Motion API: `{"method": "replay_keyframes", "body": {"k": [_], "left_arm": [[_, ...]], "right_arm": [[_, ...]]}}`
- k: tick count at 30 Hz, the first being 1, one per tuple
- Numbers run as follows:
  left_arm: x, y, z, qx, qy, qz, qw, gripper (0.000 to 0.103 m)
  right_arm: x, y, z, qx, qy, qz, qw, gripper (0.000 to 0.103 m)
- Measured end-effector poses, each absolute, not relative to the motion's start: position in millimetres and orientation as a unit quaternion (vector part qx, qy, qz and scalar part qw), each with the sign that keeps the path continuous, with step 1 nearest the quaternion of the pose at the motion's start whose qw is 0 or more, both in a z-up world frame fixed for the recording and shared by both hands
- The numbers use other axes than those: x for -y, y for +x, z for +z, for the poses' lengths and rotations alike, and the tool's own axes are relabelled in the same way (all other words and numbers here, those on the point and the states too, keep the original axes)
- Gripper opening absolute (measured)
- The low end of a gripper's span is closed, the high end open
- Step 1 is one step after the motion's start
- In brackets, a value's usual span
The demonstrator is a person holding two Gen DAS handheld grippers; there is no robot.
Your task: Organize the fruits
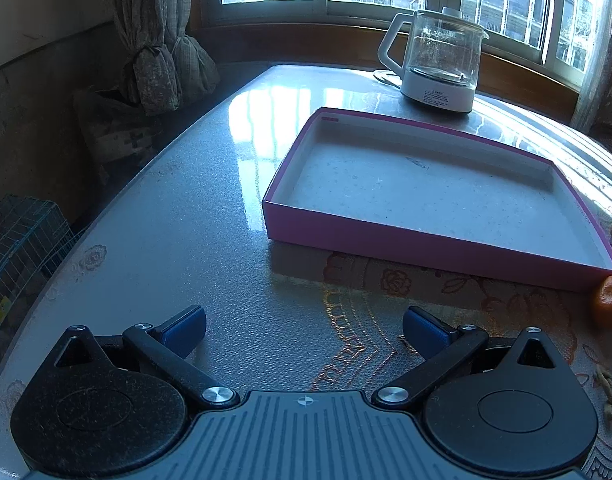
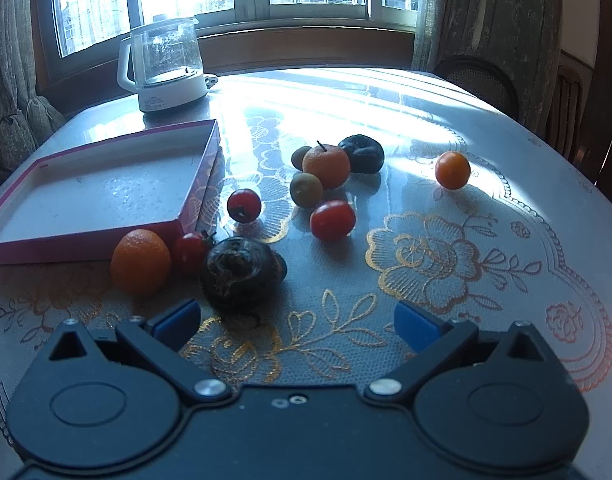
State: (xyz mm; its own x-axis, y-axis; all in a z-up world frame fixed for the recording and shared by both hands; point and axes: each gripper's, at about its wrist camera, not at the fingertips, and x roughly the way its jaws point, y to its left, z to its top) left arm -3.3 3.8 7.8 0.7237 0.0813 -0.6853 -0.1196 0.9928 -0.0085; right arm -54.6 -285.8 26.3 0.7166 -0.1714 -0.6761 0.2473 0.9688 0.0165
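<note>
The fruits lie loose on the worktop (image 2: 506,152) right of the pink tray (image 2: 201,168): an orange (image 2: 140,261), a small tomato (image 2: 189,251) and a dark fruit (image 2: 241,272) crowd its near corner, with more tomatoes and oranges beyond. The tray holds nothing. A glass kettle (image 2: 165,68) stands behind it, and both the left claw (image 1: 303,330) and right claw (image 2: 297,322) hover spread wide, gripping nothing.
</note>
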Motion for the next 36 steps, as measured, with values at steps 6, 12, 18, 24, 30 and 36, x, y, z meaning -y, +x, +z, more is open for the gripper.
{"method": "replay_keyframes", "body": {"k": [6, 12, 18, 24, 30, 36], "left_arm": [[5, -7, 35, -0.364, 0.02, 0.036, 0.931, 0.103], [23, -7, 61, -0.371, 0.066, -0.03, 0.926, 0.103], [40, -12, 79, -0.368, 0.076, -0.069, 0.924, 0.103], [69, -19, 82, -0.359, 0.103, -0.109, 0.921, 0.103], [96, -16, 83, -0.345, 0.118, -0.161, 0.917, 0.103], [101, -19, 81, -0.337, 0.129, -0.151, 0.92, 0.103]], "right_arm": [[275, -60, 61, -0.339, 0.018, -0.105, 0.935, 0.103], [256, -64, 90, -0.334, -0.067, -0.07, 0.938, 0.103], [261, -70, 104, -0.328, -0.087, -0.058, 0.939, 0.103], [272, -73, 100, -0.327, -0.079, -0.064, 0.939, 0.103], [284, -75, 96, -0.327, -0.075, -0.057, 0.94, 0.103], [292, -66, 88, -0.334, -0.07, -0.036, 0.939, 0.103]]}}
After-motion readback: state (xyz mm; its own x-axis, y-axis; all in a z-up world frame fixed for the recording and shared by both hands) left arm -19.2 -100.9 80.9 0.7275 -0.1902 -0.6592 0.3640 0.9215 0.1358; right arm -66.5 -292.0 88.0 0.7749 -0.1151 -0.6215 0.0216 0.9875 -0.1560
